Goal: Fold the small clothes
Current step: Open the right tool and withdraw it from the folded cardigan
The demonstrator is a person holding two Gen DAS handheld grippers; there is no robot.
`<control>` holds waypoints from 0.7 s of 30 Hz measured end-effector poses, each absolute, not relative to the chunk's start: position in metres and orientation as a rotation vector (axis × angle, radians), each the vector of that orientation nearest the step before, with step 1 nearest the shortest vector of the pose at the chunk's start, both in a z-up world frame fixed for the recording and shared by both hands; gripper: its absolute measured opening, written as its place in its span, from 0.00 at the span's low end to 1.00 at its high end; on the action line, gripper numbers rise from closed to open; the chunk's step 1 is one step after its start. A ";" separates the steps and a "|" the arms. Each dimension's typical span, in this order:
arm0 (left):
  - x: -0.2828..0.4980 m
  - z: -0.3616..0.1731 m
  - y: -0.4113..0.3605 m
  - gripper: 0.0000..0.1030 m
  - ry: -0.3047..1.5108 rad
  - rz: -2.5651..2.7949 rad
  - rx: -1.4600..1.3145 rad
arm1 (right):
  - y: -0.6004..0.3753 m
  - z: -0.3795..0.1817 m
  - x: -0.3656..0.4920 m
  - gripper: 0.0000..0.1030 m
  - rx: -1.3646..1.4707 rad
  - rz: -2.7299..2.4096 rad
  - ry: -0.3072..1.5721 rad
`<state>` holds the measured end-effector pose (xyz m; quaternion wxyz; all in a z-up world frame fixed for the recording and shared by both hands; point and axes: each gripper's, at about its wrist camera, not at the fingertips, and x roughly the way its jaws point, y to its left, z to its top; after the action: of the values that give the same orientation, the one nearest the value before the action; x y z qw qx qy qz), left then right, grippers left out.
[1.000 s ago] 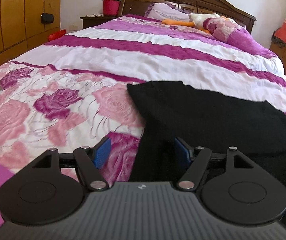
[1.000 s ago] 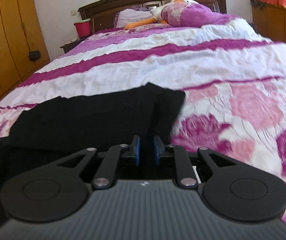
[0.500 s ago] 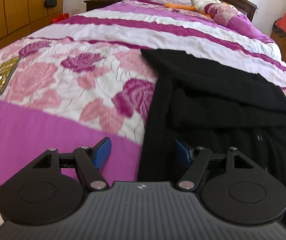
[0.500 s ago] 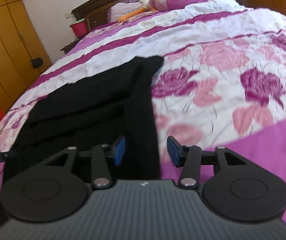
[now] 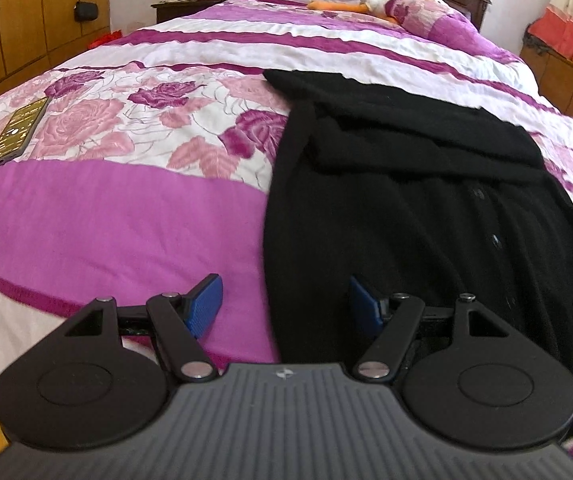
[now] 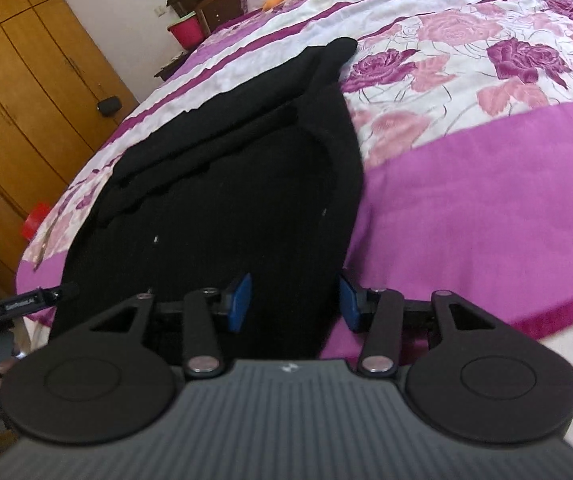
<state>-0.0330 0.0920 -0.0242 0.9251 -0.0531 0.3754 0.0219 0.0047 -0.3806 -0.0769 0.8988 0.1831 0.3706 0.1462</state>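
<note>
The black garment lies spread on the bed, its near part reaching to the near edge of the mattress and its far part already doubled over itself, with a narrow band, perhaps a sleeve, laid across from left to right. A row of small buttons runs down its front. We judge that one fold is made and the near hem is next to be taken up. Our left gripper hangs over the garment's near left edge with its jaws spread wide, one pad above the bare purple cover, the other above the black cloth, and nothing pinched. Our right gripper has just been opening; its jaws now stand partly apart over the near right edge, cloth below the gap but not clamped by the pads. The next move, as we see it, calls for both grippers to drop onto the two near corners, close on the hem alone and not on the cover beneath, then carry it away from us evenly so the fold stays square. A phone lies far off to the left on the cover, well apart from the work.
</note>
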 end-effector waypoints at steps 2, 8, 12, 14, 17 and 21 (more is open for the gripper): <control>-0.043 -0.026 0.087 0.72 0.777 0.026 -0.100 | -0.375 -0.077 -0.003 0.47 0.363 0.290 0.765; -0.069 -0.033 0.072 0.73 0.786 -0.043 -0.072 | -0.353 -0.072 -0.018 0.45 0.191 0.188 0.736; -0.084 -0.032 0.065 0.73 0.782 -0.104 -0.050 | -0.353 -0.070 -0.029 0.45 0.133 0.144 0.706; -0.087 -0.033 0.066 0.72 0.786 -0.135 -0.074 | -0.355 -0.070 -0.035 0.45 0.108 0.133 0.700; -0.088 -0.035 0.070 0.71 0.796 -0.170 -0.129 | -0.358 -0.070 -0.042 0.45 0.089 0.120 0.696; -0.091 -0.037 0.073 0.71 0.799 -0.195 -0.170 | -0.362 -0.070 -0.049 0.45 0.085 0.103 0.696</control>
<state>-0.0909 0.0733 -0.0369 0.9131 -0.0824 0.3880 -0.0948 -0.0492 -0.3616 -0.0701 0.9379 0.0416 0.3406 0.0506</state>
